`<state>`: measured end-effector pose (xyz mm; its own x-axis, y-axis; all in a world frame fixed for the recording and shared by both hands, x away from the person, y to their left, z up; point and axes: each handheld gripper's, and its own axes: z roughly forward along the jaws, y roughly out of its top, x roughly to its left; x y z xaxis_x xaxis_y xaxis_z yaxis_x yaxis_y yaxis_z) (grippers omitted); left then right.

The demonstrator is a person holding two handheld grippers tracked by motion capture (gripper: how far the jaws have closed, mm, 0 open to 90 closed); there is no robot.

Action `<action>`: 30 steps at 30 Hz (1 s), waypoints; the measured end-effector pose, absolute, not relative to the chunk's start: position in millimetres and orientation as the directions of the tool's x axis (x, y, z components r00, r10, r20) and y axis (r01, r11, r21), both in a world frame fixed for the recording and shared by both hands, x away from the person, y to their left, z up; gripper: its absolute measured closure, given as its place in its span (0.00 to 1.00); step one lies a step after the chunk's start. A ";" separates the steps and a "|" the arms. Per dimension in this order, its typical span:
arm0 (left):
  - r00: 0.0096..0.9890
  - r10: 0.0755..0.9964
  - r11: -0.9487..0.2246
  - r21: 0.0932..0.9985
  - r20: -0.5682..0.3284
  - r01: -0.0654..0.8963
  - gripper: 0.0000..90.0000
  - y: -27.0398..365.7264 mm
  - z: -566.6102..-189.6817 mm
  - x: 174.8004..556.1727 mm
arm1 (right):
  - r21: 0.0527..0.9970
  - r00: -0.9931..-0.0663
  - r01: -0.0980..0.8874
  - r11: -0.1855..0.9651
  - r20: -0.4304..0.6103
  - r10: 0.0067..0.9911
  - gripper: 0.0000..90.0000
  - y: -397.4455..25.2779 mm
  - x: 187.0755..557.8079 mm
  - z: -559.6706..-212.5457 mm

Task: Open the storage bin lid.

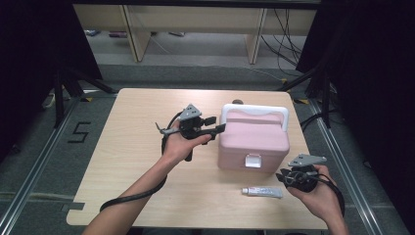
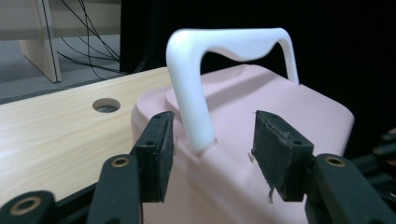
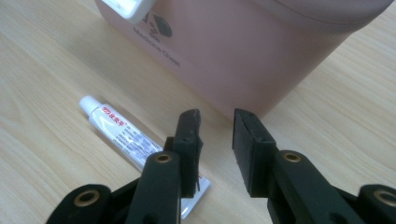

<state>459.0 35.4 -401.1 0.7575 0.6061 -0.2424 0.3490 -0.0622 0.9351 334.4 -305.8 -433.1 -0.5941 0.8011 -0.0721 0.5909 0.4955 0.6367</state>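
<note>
A dim room with black curtains at both sides and pale wooden furniture legs at the back surrounds a light wooden table, which stands on grey floor marked with a taped figure five. On the table's right half sits the largest thing, a pink box with a closed lid, a white latch on its near face and a white handle raised upright over its far edge. In the left gripper view the handle's near leg meets the box's lid between the two black jaws, and a round hole in the tabletop lies beyond at the left. The left gripper is held above the table just left of the box, pointing at its upper left side; its jaws stand spread wide, holding nothing, close to the box, though contact cannot be judged. The right gripper is held low at the box's near right corner, jaws parted with a narrow gap and empty, aimed at the foot of the box. Smallest is a white tube with printed text, lying flat on the table just in front of the box, near the right gripper and apart from the box.
</note>
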 end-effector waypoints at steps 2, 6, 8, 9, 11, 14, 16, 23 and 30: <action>0.758 0.604 -0.068 0.932 -0.246 0.356 0.58 29.7 -399.7 466.8 | 0.629 -0.590 0.597 0.497 -0.076 0.804 0.80 -306.3 334.1 -433.0; 0.750 0.611 -0.074 0.926 -0.252 0.371 0.65 22.3 -399.8 475.5 | 0.627 -0.588 0.608 0.487 -0.057 0.807 0.79 -305.9 334.6 -435.8; 0.748 0.614 -0.078 0.924 -0.250 0.373 0.68 21.1 -399.8 477.8 | 0.626 -0.587 0.613 0.482 -0.048 0.808 0.79 -305.8 334.8 -436.6; 0.745 0.616 -0.072 0.923 -0.257 0.378 0.70 20.6 -400.3 479.4 | 0.626 -0.584 0.616 0.477 -0.042 0.810 0.79 -305.4 334.7 -436.9; 0.739 0.622 -0.074 0.920 -0.259 0.384 0.73 20.2 -400.6 481.0 | 0.627 -0.585 0.617 0.476 -0.039 0.810 0.79 -305.0 334.9 -437.4; 0.737 0.622 -0.075 0.917 -0.265 0.392 0.76 18.0 -400.7 482.5 | 0.626 -0.585 0.615 0.480 -0.046 0.809 0.79 -304.4 335.5 -437.3; 0.731 0.623 -0.065 0.912 -0.280 0.405 0.77 18.1 -400.3 482.8 | 0.627 -0.590 0.609 0.485 -0.050 0.806 0.79 -304.3 336.8 -436.6; 0.705 0.610 -0.010 0.886 -0.362 0.463 0.82 20.0 -398.3 486.1 | 0.631 -0.591 0.606 0.484 -0.051 0.805 0.79 -305.5 338.0 -437.0; 0.694 0.600 0.008 0.870 -0.398 0.493 0.83 20.0 -394.0 488.0 | 0.646 -0.574 0.610 0.459 -0.039 0.818 0.81 -305.7 333.6 -430.4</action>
<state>488.0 20.0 -394.0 0.6936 0.6004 -0.3981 0.4926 0.0080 0.8702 333.6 -305.7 -430.4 -0.5744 0.8176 -0.0391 0.6097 0.4592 0.6461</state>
